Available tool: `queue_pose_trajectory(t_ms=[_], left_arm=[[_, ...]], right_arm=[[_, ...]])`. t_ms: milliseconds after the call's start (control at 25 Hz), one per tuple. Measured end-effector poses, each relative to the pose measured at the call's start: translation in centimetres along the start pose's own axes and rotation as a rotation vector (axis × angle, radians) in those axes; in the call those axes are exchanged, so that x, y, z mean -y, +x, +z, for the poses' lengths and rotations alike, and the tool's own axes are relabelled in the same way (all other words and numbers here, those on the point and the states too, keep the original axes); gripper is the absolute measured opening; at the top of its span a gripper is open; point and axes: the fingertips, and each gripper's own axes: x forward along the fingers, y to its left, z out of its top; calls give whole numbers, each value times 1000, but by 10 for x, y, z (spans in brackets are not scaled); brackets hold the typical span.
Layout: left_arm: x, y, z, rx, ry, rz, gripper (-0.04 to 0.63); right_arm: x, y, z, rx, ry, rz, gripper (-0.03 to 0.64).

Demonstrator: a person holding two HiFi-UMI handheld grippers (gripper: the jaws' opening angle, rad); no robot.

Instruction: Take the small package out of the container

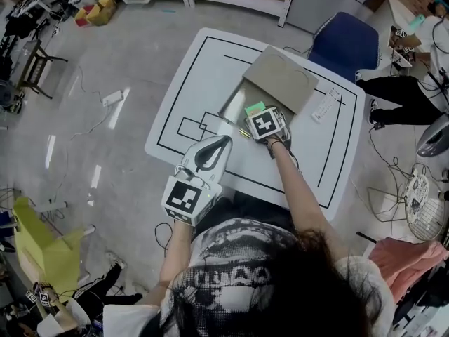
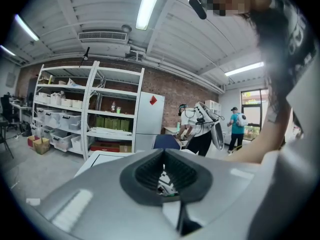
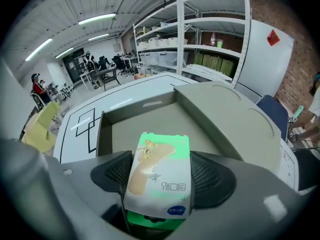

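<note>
The small package (image 3: pixel 157 176), white and green with a plaster drawn on it, lies flat between the jaws of my right gripper (image 3: pixel 157 184); the jaws stand wide and do not visibly squeeze it. In the head view its green edge (image 1: pixel 255 109) peeks out past the right gripper (image 1: pixel 265 121), just at the near rim of the open grey cardboard container (image 1: pixel 235 102). The container's inside (image 3: pixel 145 121) looks bare and its lid (image 3: pixel 235 119) lies folded back. My left gripper (image 1: pixel 223 142) hovers over the table's near side, jaws (image 2: pixel 165 176) together, holding nothing.
The white table (image 1: pixel 189 83) carries black line markings, a white remote-like item (image 1: pixel 326 106) and a small yellowish piece (image 1: pixel 243 133). A blue chair (image 1: pixel 344 44) stands behind it. A person's dark legs (image 1: pixel 400 93) are at the right. Cables run across the floor.
</note>
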Motion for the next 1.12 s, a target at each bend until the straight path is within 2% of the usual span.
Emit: queue_pose_trajectory(t_ms=[160,600,840,1120], left_arm=[[-2,-5,-2,-2,-3,7,0],[3,-22,-6,1,-2,6,0],[14,-40,-3,14,7,-12,0],[23,-78,-7,26,19,-20,0]], right_arm=[[-3,-2,-1,17,24,20,364],[-1,-82,39,310,151,91,364],[-29,-150,52,462,163,145,364],[-82,-210,42,561,152,191,364]])
